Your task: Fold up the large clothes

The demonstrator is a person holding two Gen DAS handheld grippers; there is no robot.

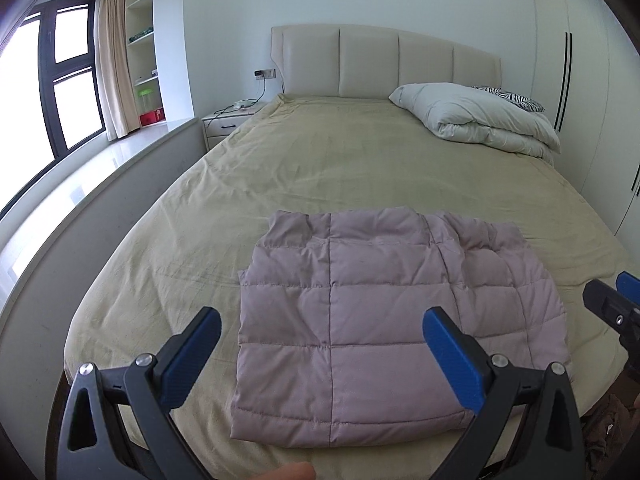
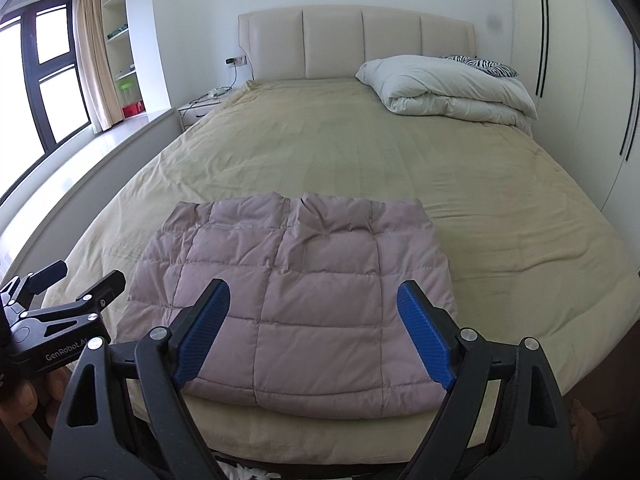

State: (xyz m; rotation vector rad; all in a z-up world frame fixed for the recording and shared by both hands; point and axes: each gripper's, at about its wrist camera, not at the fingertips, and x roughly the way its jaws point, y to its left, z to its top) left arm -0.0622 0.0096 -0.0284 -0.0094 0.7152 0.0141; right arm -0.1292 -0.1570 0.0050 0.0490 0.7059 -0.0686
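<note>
Jacket: pinkish-mauve quilted puffer (image 1: 360, 320), folded into a chunky rectangle, lying flat near the foot end of the bed, closer to me than anything else on it.
Bed: yellowish-beige cover (image 1: 340, 160), a bit wrinkled, padded cream headboard (image 1: 384, 64) at the far end.
My left gripper: (image 1: 320, 344) jaws spread wide with nothing between the blue pads, hanging above the near part of the jacket, not touching it as far as I can see.
My right gripper: (image 2: 314, 328) same deal, jaws wide apart, empty, hovering over the jacket's near edge.
Grippers together: side by side, apart from each other, each one peeking into the edge of the other's view.
Far corner: folded white duvet (image 1: 480, 120) by the headboard, zebra-print pillow (image 1: 516, 100) tucked behind it.
Left side: nightstand (image 1: 228, 120) beside the bed, window (image 1: 52, 80) with a beige curtain (image 1: 114, 60).
</note>
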